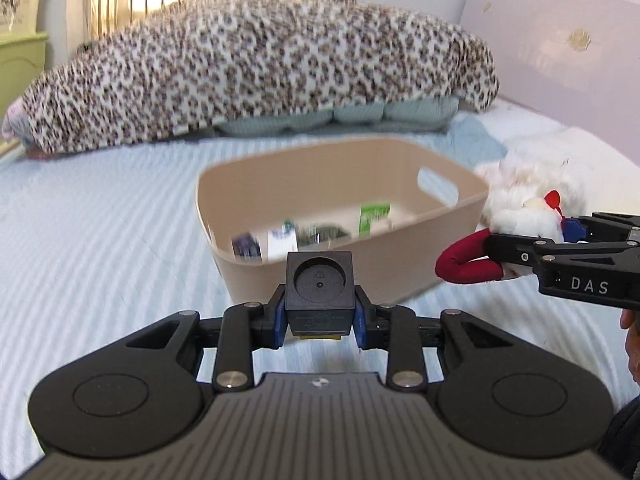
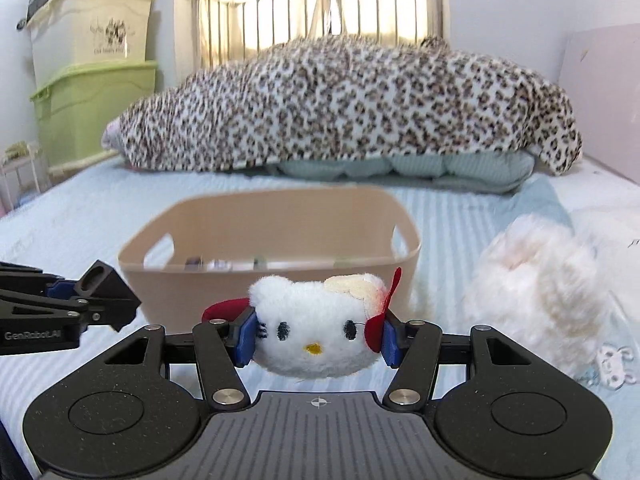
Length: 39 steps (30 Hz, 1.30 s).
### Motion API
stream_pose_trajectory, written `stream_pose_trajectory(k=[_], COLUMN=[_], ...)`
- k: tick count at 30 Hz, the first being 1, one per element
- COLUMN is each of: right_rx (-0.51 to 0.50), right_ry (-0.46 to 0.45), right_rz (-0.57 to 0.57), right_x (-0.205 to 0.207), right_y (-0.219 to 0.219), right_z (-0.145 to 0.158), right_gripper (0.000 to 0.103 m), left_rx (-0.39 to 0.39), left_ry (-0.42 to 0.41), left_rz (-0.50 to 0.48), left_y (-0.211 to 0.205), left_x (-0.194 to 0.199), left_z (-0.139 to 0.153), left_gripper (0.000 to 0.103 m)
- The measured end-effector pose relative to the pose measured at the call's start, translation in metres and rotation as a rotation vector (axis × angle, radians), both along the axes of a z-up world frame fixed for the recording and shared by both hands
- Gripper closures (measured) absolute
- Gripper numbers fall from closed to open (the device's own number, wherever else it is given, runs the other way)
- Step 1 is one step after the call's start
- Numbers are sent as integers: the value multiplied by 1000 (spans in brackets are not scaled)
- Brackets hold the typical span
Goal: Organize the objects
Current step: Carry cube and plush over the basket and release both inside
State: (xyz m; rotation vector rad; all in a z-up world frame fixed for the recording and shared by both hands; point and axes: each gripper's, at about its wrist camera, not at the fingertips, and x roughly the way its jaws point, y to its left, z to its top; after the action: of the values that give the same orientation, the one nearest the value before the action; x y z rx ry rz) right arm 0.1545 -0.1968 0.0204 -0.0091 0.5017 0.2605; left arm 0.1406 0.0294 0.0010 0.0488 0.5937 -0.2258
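My left gripper (image 1: 320, 322) is shut on a small black cube-shaped bottle (image 1: 320, 286), held just in front of a beige plastic bin (image 1: 280, 184) on the bed. The bin holds several small boxes (image 1: 374, 220). My right gripper (image 2: 318, 342) is shut on a white cat plush toy with a red bow (image 2: 316, 332), held in front of the same bin (image 2: 280, 288). In the left wrist view the right gripper (image 1: 532, 246) and plush (image 1: 528, 220) are at the bin's right. In the right wrist view the left gripper (image 2: 100, 300) with the black bottle (image 2: 104, 284) is at the bin's left.
The bed has a light blue striped sheet (image 1: 100, 220). A leopard-print blanket (image 2: 340, 108) lies over folded bedding behind the bin. A fluffy white plush (image 2: 536, 288) lies right of the bin. Stacked storage boxes (image 2: 92, 80) stand at the far left.
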Motion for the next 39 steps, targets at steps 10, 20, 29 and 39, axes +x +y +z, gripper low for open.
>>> stream_pose_trajectory(k=[10,20,29,39], right_rx=[23,29,-63,-170], right_ry=[-105,-88,10,110], right_rz=[-8,-59,-82,-39], right_x=[26,76,122,131], right_y=[0,9,21,54], right_z=[35,22,-5,-34], right_gripper=[48,48,48,44], left_rx=[12,78,117,210], left_ry=[-116,-132,70,197], left_rz=[26,74,99,68], left_y=[-8,-26,-32,-40], left_x=[23,86,148,160], left_z=[45,45,5,-25], left_gripper=[69,69,69,68])
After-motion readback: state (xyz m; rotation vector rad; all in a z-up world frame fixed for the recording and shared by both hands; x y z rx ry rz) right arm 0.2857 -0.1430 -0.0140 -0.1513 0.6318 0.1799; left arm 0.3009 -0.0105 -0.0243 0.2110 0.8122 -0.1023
